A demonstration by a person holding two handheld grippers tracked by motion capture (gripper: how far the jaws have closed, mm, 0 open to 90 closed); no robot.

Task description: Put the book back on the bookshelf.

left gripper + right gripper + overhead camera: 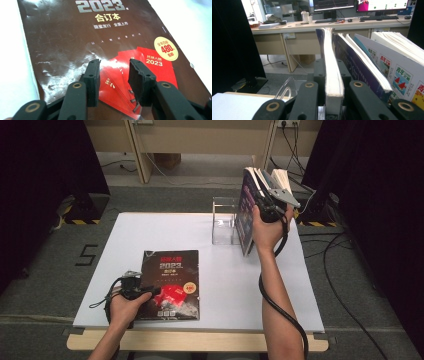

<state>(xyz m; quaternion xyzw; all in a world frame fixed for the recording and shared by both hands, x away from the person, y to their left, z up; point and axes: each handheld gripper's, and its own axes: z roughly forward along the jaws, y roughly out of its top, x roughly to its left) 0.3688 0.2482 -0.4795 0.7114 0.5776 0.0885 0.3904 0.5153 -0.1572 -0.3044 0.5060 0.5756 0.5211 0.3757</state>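
A dark brown magazine [170,282] marked 2023 lies flat on the white table top [230,285], near its front. My left gripper [150,292] hovers at the magazine's lower left part. In the left gripper view this gripper [113,75] is open over the red print on the cover [62,37], with nothing between its jaws. At the back right, several books [248,215] stand upright by a clear acrylic stand [224,220]. My right gripper [270,202] is shut on the page edge of one upright book [333,75], with the other books [397,72] leaning to its right.
The white table top ends at a wooden front edge [200,341]. Black curtains [45,165] hang at both sides. A desk leg [140,155] and cables [340,285] lie on the grey floor beyond. The clear stand [285,90] curves just left of my right jaws.
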